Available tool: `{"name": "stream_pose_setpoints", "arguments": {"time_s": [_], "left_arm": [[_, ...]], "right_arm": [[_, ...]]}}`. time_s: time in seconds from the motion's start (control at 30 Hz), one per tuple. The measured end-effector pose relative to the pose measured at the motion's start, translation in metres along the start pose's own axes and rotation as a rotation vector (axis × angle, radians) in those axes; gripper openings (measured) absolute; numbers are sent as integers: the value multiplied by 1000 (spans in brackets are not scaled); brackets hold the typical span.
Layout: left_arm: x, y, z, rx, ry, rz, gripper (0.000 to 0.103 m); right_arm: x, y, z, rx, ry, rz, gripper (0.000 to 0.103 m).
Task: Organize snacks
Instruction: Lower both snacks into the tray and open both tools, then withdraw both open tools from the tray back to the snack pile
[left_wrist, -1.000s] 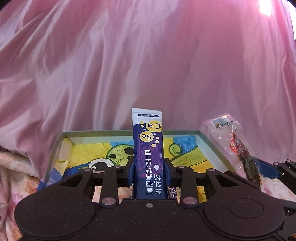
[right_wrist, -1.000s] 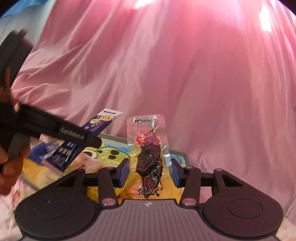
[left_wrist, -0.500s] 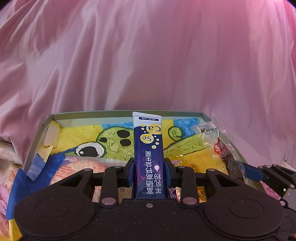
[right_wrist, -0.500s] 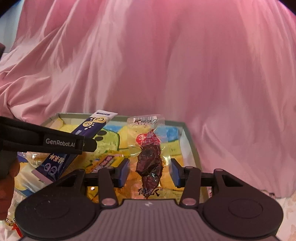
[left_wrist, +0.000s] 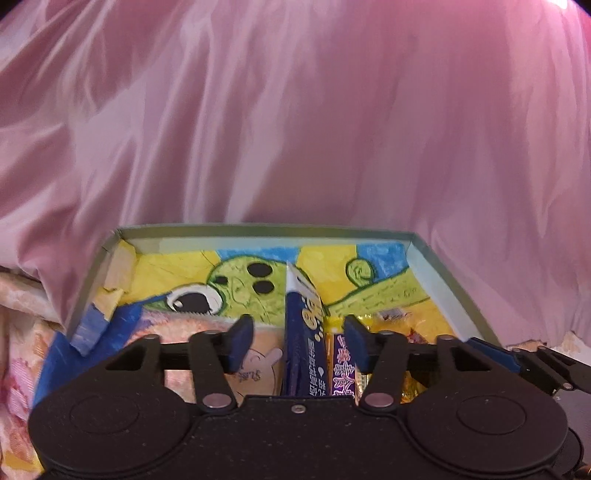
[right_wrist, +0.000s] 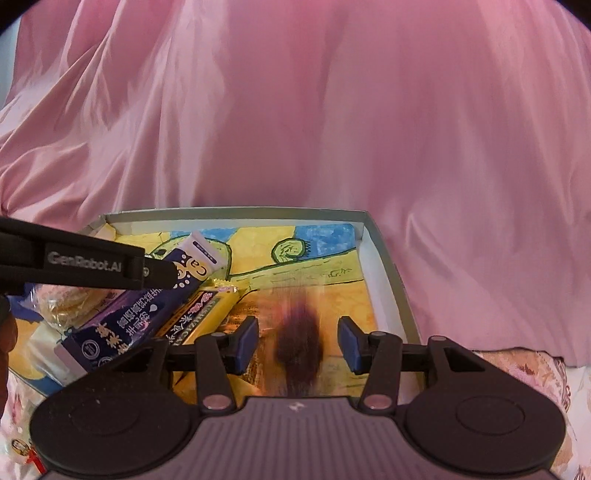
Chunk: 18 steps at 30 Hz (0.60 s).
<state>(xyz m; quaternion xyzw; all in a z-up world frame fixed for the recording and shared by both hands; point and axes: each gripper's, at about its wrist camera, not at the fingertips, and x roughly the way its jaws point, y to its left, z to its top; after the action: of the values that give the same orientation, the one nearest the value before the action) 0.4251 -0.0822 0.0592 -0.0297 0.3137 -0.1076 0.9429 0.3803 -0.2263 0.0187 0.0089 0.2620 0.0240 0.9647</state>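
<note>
Both grippers hang over a shallow box (right_wrist: 388, 258) lined with a crayon drawing of a green creature, the box resting among folds of pink cloth (left_wrist: 295, 129).

The left gripper (left_wrist: 297, 341) has its jaws spread apart — they grasp nothing. Between them, touching neither blue pad, a dark blue packet (left_wrist: 301, 332) with white print leans tilted inside the box. From the right wrist view this blue packet (right_wrist: 147, 299) lies slanted across the box's left half, its white end pointing toward the far edge, and a yellow bar (right_wrist: 207, 310) lies just beside it on the right, touching it along one side. A pale round snack in clear wrap (right_wrist: 62, 299) sits near the box's left edge, partly behind the left gripper's black finger (right_wrist: 92, 264).

The right gripper (right_wrist: 297, 343) also has its jaws released, wide apart. Between them a dark brown snack in a clear wrapper (right_wrist: 299, 339) appears as a vertical blur over the box's yellow floor near the near-right corner; whether it touches the floor cannot be told.
</note>
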Motion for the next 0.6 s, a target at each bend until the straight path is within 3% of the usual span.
{"name": "stream_pose_setpoints", "arguments": {"time_s": [0.27, 0.4, 0.6], "left_arm": [[-51, 3, 9, -34, -138, 10, 101], [-87, 4, 8, -26, -215, 13, 102], [-143, 11, -3, -45, -283, 15, 102]], "right_arm": [[-41, 2, 7, 12, -125, -16, 85], [-77, 7, 9, 19, -232, -65, 101], [-135, 22, 7, -1, -368, -80, 103]]}}
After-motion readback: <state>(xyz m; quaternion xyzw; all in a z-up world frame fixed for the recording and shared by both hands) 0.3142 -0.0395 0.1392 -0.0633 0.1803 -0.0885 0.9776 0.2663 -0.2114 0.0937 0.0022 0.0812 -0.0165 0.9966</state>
